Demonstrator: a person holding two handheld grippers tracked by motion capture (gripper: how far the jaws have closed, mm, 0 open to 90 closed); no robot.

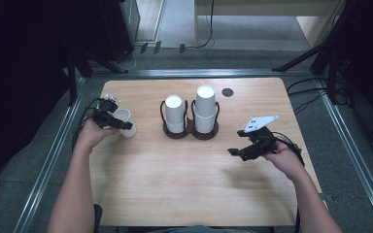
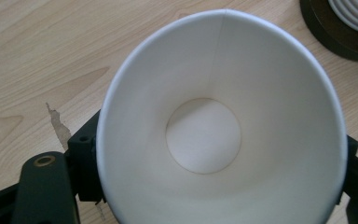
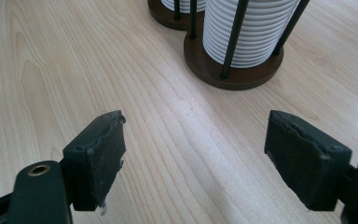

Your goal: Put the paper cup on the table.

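Note:
A white paper cup (image 1: 126, 124) sits near the table's left edge, and my left gripper (image 1: 121, 124) is shut on it. The left gripper view looks straight into the cup (image 2: 205, 135), with a black jaw pressed against each side of its wall and the left gripper (image 2: 219, 156) around it. Two stacks of white cups (image 1: 174, 115) (image 1: 206, 110) stand in a dark double holder (image 1: 190, 132) at mid-table. My right gripper (image 1: 240, 145) hovers right of the holder. Its jaws stand wide open over bare wood, right gripper (image 3: 193, 154), with the nearer ribbed stack (image 3: 249, 32) ahead.
A small black round insert (image 1: 228, 91) lies in the tabletop behind the holder. The wooden table (image 1: 189, 194) has bare surface in front of both hands. Metal rails (image 1: 53, 155) run along the floor on either side. The holder's dark base (image 2: 335, 37) shows beyond the held cup.

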